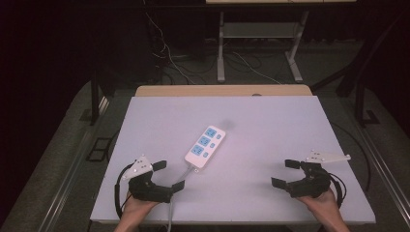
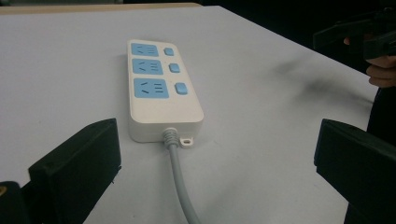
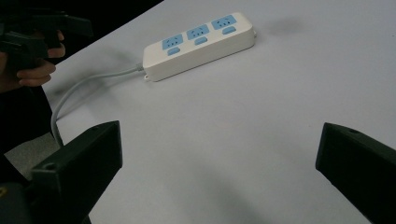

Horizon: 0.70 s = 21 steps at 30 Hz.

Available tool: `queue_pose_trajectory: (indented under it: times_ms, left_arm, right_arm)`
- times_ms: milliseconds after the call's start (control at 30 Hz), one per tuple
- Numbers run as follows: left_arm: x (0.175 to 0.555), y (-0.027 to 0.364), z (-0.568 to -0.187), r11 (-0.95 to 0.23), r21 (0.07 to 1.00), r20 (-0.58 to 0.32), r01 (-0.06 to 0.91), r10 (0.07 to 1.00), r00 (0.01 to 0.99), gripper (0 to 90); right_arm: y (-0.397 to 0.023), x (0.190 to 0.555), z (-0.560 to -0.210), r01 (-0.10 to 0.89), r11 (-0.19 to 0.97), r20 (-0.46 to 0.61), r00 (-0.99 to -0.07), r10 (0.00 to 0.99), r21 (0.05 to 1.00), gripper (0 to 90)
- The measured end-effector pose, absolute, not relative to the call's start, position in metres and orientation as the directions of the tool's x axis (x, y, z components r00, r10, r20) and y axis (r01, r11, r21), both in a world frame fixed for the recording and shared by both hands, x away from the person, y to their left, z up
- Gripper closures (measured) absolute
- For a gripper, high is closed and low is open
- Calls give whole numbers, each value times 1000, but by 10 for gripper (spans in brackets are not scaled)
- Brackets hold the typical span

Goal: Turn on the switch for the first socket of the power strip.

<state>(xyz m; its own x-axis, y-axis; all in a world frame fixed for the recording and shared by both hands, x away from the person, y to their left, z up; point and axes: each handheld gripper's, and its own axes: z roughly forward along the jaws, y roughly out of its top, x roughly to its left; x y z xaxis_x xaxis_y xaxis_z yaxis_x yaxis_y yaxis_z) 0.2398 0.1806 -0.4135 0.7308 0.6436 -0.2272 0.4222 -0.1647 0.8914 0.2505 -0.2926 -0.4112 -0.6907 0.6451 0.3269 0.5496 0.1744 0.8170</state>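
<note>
While both hands rest near the front edge of the bench, the left claw (image 1: 167,175) stands with its black jaws spread wide and holding nothing. Just ahead of it, between the lines of its two jaws, lies the white plastic power strip with three blue sockets and three blue switches (image 2: 160,88), its cord end toward the claw. The grey round cable (image 2: 180,186) runs from that end back under the claw and off the front of the bench.

The right claw (image 1: 285,172) is likewise gaping and empty, well apart from the strip, which lies ahead and off to its left – as the right gripper view (image 3: 201,44) shows.

The step in hand looks like a reach for the strip by the left claw. To do it well, I judge, it should come forward low and straight, straddle the narrow width of the body near the cord end, and close on the two long sides – not on the cable, which would let the strip swing. The white bench top (image 1: 270,125) around it is bare.
</note>
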Motion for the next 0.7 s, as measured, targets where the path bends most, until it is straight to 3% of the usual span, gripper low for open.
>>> queue_pose_trajectory:
  times_ms: [700]
  left_arm:
    - [236,179,-411,-188,885,-221,427,637,739,0]
  right_arm:
    - [-297,253,-415,570,181,333,-676,657,801,2]
